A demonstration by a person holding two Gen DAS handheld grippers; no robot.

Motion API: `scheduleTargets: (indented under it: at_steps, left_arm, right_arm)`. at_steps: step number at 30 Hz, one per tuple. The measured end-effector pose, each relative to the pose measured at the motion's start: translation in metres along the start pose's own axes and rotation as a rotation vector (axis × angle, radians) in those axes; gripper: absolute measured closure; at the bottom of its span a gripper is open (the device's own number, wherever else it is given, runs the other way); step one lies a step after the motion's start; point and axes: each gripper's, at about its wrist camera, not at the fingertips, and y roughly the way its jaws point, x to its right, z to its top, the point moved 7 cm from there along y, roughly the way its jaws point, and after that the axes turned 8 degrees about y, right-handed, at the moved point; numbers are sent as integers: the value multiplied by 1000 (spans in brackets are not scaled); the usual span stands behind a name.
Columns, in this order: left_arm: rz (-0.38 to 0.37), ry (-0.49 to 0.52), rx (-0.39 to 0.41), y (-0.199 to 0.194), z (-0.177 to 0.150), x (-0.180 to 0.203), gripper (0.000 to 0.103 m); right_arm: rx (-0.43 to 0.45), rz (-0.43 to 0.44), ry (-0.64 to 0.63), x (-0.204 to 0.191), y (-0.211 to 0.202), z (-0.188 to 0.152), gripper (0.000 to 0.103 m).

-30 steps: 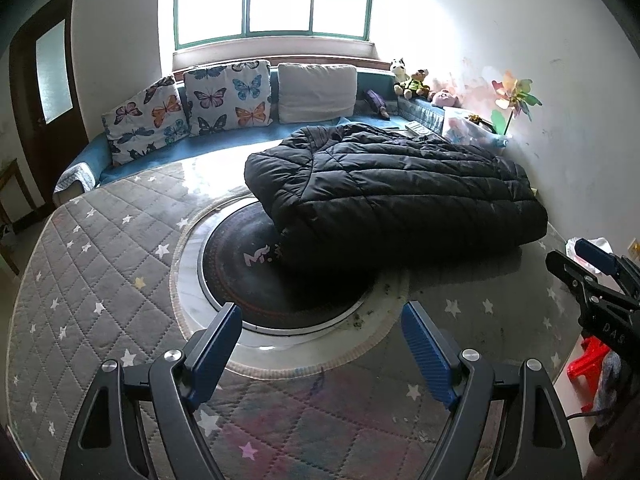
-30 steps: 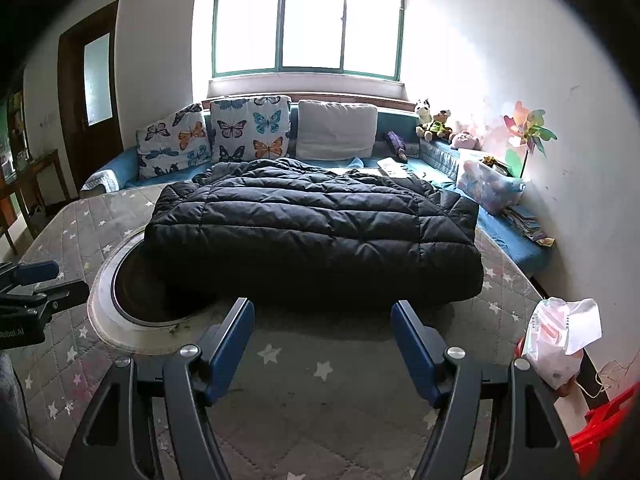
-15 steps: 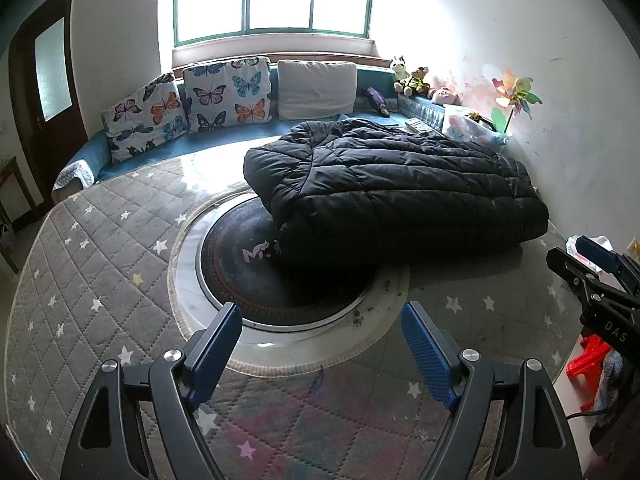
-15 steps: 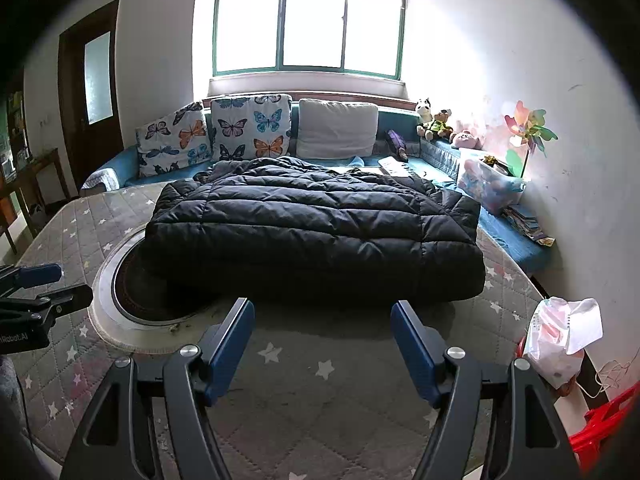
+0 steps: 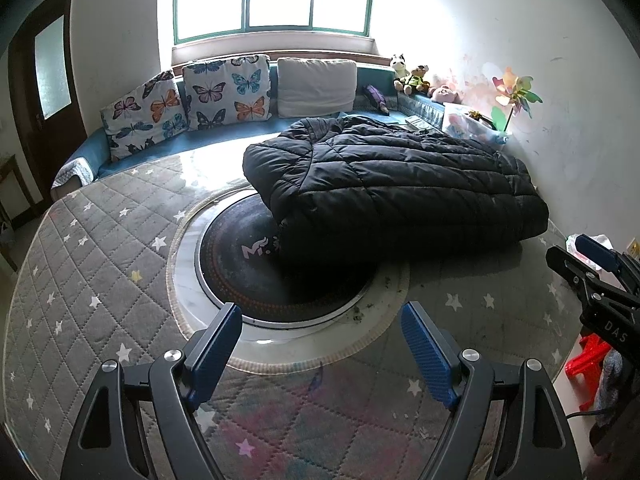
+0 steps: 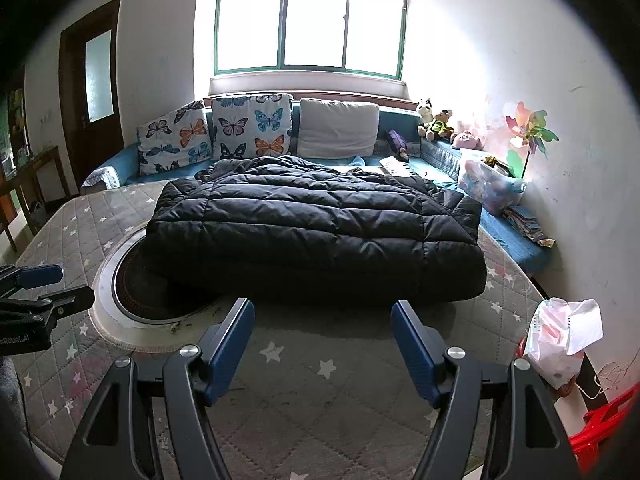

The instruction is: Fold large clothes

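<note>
Fingers of the left gripper (image 5: pixel 322 338) released, spread wide, nothing between them; below them only the grey quilted star cover (image 5: pixel 100 264) and the pale ring around the dark round plate (image 5: pixel 256 276) in the middle of the desk (image 5: pixel 36 340). Fingers of the right gripper (image 6: pixel 322 335) also released and empty, hanging over the cover just in front of the near edge of the black puffer jacket (image 6: pixel 316 236).

Jacket lying across the far and right part of the desk, already doubled into a thick rectangle, one corner resting over the round plate, the far edge close to the blue sofa (image 6: pixel 516 240). Probably a pause between folds, or the end of the folding: neither gripper touching the cloth. If another fold is wanted, necessary to bring both grippers forward, take the two near corners, and lift them together over the bundle; puffy filling likely to spring back, so some pressing down afterwards.

Around: butterfly cushions (image 5: pixel 228 92) and a white pillow (image 6: pixel 338 128) on the sofa, soft toys (image 5: pixel 412 76), a paper pinwheel (image 6: pixel 528 132), a clear box of things (image 6: pixel 488 188) near the jacket's right side, a plastic bag (image 6: pixel 560 340) at the desk edge beside the right gripper, something red and plastic (image 5: pixel 592 360) lower down. Nothing between the fingers and the jacket; only the box and the sofa close behind it limiting room to push.
</note>
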Motion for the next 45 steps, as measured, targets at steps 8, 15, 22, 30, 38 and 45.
scheduleTargets:
  at_steps: [8, 15, 22, 30, 38, 45]
  left_arm:
    - [-3, 1, -6, 1, -2, 0, 15]
    - [-4, 1, -5, 2, -4, 0, 15]
    - [-5, 2, -8, 3, -4, 0, 15]
    - [-6, 1, -8, 2, -4, 0, 15]
    - [-9, 2, -11, 4, -6, 0, 15]
    - [-11, 2, -16, 6, -9, -1, 15]
  right_arm:
    - [-1, -5, -2, -1, 0, 0, 25]
    - [-1, 0, -1, -2, 0, 0, 25]
    - [-1, -1, -3, -2, 0, 0, 25]
    - [0, -1, -2, -2, 0, 0, 25]
    - [-1, -2, -3, -2, 0, 0, 25]
    - [-1, 0, -4, -2, 0, 0, 25]
